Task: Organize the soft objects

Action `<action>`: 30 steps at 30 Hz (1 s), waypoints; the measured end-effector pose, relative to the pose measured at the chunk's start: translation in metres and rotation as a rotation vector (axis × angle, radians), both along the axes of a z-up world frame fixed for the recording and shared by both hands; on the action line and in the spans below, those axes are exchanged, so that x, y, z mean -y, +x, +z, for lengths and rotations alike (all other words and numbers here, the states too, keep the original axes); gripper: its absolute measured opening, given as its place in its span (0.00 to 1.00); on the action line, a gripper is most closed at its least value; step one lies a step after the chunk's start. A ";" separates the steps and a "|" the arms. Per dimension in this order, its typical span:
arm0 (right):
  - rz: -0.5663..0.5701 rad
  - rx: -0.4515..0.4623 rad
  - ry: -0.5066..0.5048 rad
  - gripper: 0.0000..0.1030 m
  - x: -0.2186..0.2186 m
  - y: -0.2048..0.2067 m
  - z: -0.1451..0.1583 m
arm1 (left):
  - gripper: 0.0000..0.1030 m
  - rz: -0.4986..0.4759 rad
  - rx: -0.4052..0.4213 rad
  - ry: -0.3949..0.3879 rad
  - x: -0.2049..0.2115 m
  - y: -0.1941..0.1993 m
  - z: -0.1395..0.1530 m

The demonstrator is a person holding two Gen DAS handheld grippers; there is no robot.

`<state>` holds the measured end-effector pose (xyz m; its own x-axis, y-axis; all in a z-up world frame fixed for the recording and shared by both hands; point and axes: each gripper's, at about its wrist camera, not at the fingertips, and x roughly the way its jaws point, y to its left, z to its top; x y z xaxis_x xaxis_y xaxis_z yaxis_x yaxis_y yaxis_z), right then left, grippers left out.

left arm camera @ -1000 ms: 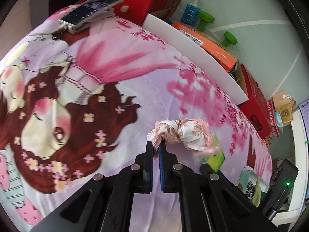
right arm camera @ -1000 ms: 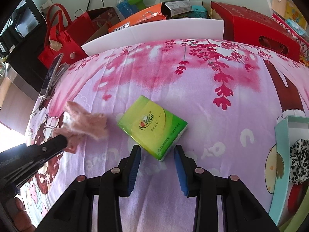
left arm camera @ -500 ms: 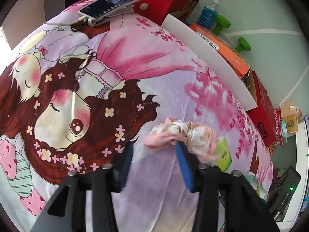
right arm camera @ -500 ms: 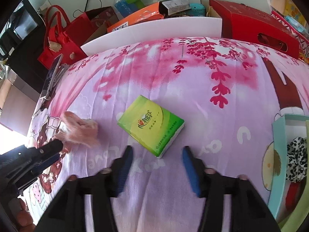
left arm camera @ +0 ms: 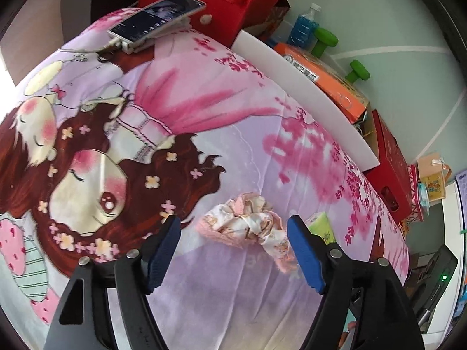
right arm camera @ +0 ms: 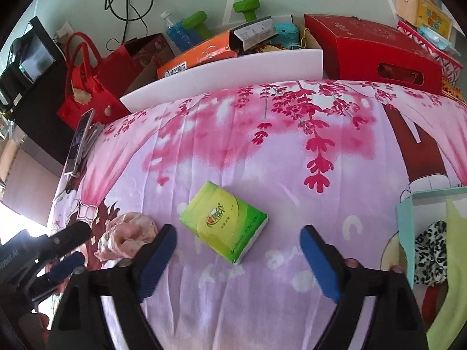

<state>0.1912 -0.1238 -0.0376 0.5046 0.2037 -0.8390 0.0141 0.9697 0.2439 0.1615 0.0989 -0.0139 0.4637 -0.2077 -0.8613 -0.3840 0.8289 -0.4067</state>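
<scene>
Left wrist view: we are seeing a phone [left arm camera: 156, 19] lying at the far corner of the bedsheet [left arm camera: 204, 110], red bags [left arm camera: 233, 3] and an orange box [left arm camera: 324, 78] crowding beyond its far edge. The pink scrunchie [left arm camera: 248, 224] is lying on the sheet between our left tongs [left arm camera: 233, 252], whose jaws are opening and touching nothing.

Right wrist view: we are finding a teal box [right arm camera: 404, 233] at the sheet's right edge holding a leopard scrunchie [right arm camera: 430, 250]. The green tissue pack [right arm camera: 223, 221] is lying mid-sheet, free between our right tongs [right arm camera: 238, 259], whose jaws are opening wide.
</scene>
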 end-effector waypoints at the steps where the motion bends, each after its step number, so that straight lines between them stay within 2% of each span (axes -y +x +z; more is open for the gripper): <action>1: -0.003 0.001 -0.001 0.96 0.000 0.001 -0.002 | 0.75 0.000 -0.002 -0.001 0.001 0.001 -0.001; 7: -0.008 0.014 -0.064 0.98 -0.004 0.007 -0.012 | 0.75 0.002 -0.031 -0.038 0.006 0.008 -0.012; 21: 0.023 0.016 -0.126 0.98 -0.019 0.013 -0.031 | 0.79 -0.001 -0.050 -0.047 0.013 0.014 -0.020; 30: 0.042 0.043 -0.174 0.97 -0.031 0.014 -0.032 | 0.79 -0.022 -0.065 0.013 0.020 0.019 -0.029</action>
<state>0.2047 -0.0926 -0.0691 0.5349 0.0794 -0.8412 -0.0345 0.9968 0.0722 0.1802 0.0786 -0.0432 0.4020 -0.2061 -0.8922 -0.3911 0.8424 -0.3708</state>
